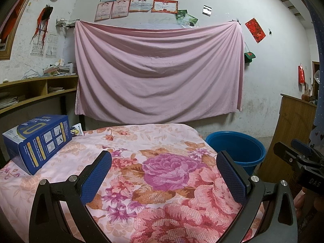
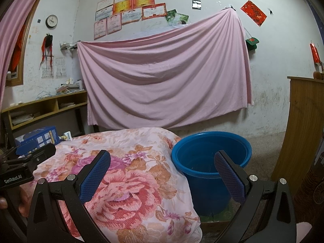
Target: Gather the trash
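A blue carton (image 1: 38, 141) lies on its side at the left end of a table under a floral cloth (image 1: 154, 162); a small white packet (image 1: 78, 130) leans behind it. My left gripper (image 1: 164, 158) is open over the cloth, right of the carton, holding nothing. A blue bucket (image 2: 210, 158) stands on a low box beside the table's right end. My right gripper (image 2: 162, 160) is open, its right finger in front of the bucket and its left finger over the cloth. The carton (image 2: 38, 138) and packet (image 2: 66, 136) show far left in the right wrist view.
A pink sheet (image 1: 158, 73) hangs on the back wall. A wooden shelf unit (image 1: 36, 89) with papers stands at the left. A wooden cabinet (image 2: 303, 125) stands right of the bucket (image 1: 237, 147). The other handheld gripper's body shows at each view's edge.
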Tool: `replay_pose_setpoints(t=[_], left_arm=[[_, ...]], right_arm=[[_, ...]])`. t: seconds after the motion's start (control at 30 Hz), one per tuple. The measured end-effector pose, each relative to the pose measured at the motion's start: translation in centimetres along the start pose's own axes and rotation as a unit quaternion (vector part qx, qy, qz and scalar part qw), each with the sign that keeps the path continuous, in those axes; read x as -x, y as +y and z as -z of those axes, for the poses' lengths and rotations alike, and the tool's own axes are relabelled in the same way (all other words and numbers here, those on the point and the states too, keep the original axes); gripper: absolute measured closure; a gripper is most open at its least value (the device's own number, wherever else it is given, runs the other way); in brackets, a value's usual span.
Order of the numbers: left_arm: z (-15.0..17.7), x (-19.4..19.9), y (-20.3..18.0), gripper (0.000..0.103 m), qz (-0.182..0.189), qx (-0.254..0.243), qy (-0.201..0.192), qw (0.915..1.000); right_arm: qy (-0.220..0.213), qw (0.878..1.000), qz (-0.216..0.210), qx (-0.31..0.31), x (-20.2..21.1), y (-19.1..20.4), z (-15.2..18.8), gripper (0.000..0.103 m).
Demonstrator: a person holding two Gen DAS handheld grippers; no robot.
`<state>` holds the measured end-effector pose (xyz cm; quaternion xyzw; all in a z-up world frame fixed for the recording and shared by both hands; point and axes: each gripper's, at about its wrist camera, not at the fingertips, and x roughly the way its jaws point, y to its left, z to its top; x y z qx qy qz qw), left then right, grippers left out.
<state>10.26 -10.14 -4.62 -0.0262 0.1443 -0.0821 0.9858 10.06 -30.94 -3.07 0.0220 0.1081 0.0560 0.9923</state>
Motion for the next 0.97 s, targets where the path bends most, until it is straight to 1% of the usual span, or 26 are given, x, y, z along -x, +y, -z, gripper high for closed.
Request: replay_pose_setpoints(t=[0.47, 0.67, 0.8, 0.97], left_arm=[[0.24, -0.20, 0.07, 0.002, 0.002, -0.006, 0.007, 1.0000], [0.32, -0.43, 0.29, 0.002, 0.005, 0.001, 0.013, 0.9999], [0.27, -0.47, 0.30, 0.002, 0.000, -0.006, 0.010, 0.9999], [0.27, -0.49, 0.44, 0.002, 0.001, -0.001, 0.010, 1.0000]], right_arm=[[0.001, 1.000, 0.000, 0.000, 0.08, 0.15, 0.02, 0.000], [0.001, 1.000, 0.000, 0.000, 0.13, 0.20, 0.01, 0.000], [0.001, 1.000, 0.000, 0.000, 0.06, 0.15, -0.05, 0.000], [0.001, 1.000, 0.000, 0.000, 0.15, 0.23, -0.05, 0.000]])
